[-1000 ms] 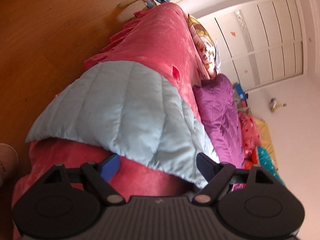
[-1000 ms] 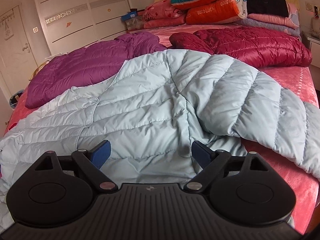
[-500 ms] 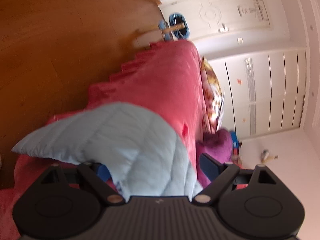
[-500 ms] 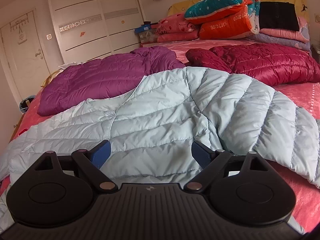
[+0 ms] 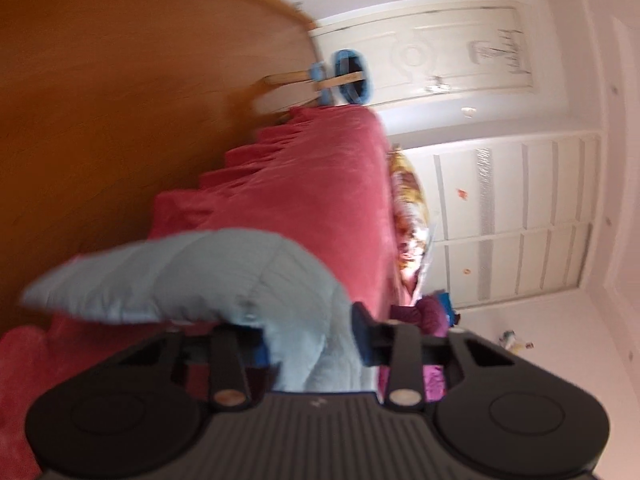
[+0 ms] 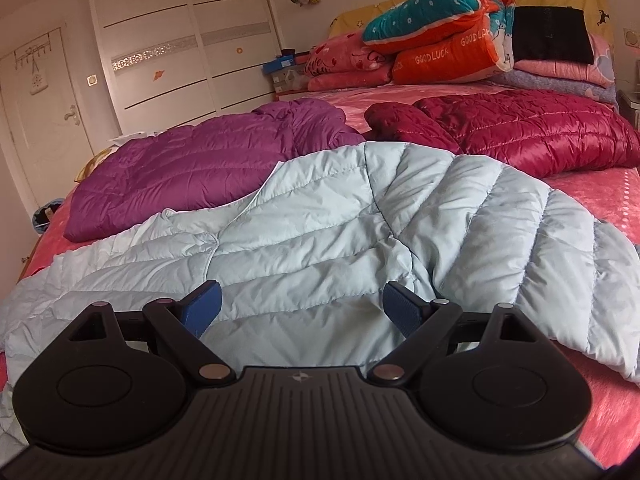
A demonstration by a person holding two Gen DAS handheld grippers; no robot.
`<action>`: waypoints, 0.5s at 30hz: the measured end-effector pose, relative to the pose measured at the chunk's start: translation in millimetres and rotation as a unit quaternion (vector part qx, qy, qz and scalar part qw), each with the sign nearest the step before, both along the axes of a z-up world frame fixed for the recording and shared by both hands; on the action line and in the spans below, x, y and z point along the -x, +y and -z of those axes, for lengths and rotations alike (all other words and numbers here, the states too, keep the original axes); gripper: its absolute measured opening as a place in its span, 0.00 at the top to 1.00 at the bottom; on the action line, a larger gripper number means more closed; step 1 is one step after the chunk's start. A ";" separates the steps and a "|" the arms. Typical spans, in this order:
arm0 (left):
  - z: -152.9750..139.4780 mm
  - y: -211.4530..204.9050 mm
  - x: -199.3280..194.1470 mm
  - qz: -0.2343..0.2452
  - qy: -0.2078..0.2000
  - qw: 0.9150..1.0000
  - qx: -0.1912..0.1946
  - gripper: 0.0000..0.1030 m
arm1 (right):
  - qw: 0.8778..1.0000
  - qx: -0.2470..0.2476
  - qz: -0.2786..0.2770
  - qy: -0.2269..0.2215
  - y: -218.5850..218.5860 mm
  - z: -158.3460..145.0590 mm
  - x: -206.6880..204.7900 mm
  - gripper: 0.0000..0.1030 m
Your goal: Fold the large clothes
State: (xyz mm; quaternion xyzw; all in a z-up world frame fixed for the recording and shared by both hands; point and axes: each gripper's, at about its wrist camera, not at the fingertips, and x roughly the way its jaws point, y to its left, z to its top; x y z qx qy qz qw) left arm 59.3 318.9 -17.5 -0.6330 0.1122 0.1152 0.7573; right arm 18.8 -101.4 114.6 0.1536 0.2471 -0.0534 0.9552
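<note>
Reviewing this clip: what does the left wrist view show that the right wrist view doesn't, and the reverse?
Left wrist only: the left claw, its jaws just closing on a fold of the light blue jacket, and the wooden floor.
Right wrist only: the right claw, open above the jacket, the purple jacket and the maroon jacket.
Both: the light blue jacket, the pink bedspread, the white wardrobe.

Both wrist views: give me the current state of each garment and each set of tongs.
Light blue jacket: spread on the bed, its end bunched between the left tongs.
Purple jacket: lying unfolded.
Dark red jacket: lying unfolded.
Left tongs: just been closing, shut on the jacket's end.
Right tongs: open, nothing gripped.
</note>
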 end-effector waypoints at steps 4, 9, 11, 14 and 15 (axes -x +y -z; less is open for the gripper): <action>-33.6 -4.6 -16.1 0.022 -0.018 0.997 -0.065 0.84 | 1.000 -0.008 0.010 -0.005 -4.6 -2.1 2.8 0.00; -93.5 -38.8 -41.4 0.074 -0.044 0.978 -0.192 0.86 | 0.999 -0.025 0.028 -0.010 -15.8 -4.1 6.4 0.00; -118.6 -63.3 -51.8 0.108 -0.058 0.960 -0.253 0.86 | 0.998 -0.041 0.039 -0.010 -22.3 -4.5 7.3 0.00; -151.2 -114.2 -64.6 0.179 -0.075 0.914 -0.356 0.86 | 0.996 -0.065 0.060 -0.009 -32.8 -4.1 10.7 0.00; -157.8 -134.3 -68.5 0.206 -0.080 0.894 -0.391 0.86 | 0.995 -0.077 0.069 -0.010 -37.9 -3.6 12.2 0.00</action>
